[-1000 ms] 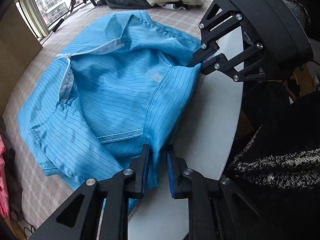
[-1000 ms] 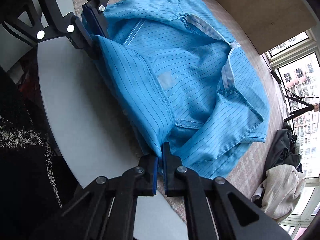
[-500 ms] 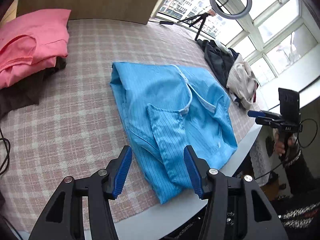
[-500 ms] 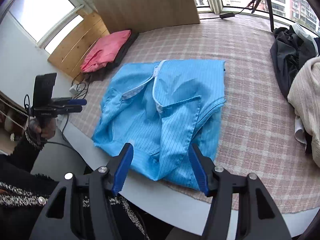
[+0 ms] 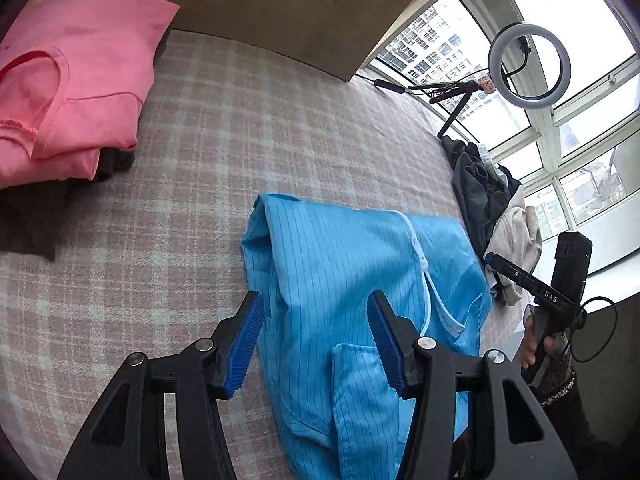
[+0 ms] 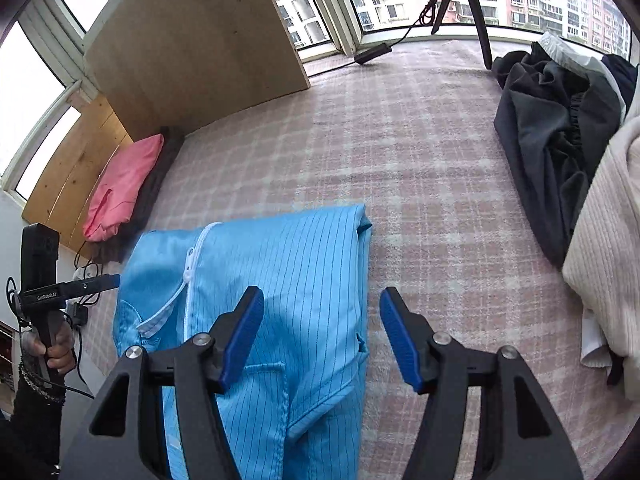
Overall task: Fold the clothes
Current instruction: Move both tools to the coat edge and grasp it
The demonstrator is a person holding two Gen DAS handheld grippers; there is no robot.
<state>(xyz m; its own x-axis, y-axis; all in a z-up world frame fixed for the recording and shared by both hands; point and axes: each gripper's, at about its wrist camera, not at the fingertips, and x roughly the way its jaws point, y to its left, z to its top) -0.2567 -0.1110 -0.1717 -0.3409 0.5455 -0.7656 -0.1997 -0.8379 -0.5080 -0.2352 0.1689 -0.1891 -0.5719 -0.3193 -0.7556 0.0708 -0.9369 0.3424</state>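
Observation:
A light-blue pinstriped jacket (image 5: pixel 340 272) with a white zip lies folded on the pink checked tablecloth (image 5: pixel 240 140). My left gripper (image 5: pixel 315 312) hovers open over the jacket's left part, its blue pads apart and nothing between them. In the right wrist view the same jacket (image 6: pixel 280 256) lies below my right gripper (image 6: pixel 322 304), which is open over the jacket's right edge and holds nothing. Each gripper also shows in the other's view, in a hand: the right gripper (image 5: pixel 560 280) and the left gripper (image 6: pixel 40 280).
A folded pink garment (image 5: pixel 68 80) lies on dark cloth at the far left. A heap of dark and cream clothes (image 6: pixel 560 140) sits at the right. A ring light (image 5: pixel 524 64) on a tripod and a wooden board (image 6: pixel 192 48) stand by the windows.
Both grippers were shut on the jacket's edge by the table's front; they have let go, opened, rolled upright and lifted back. The jacket now lies folded flat.

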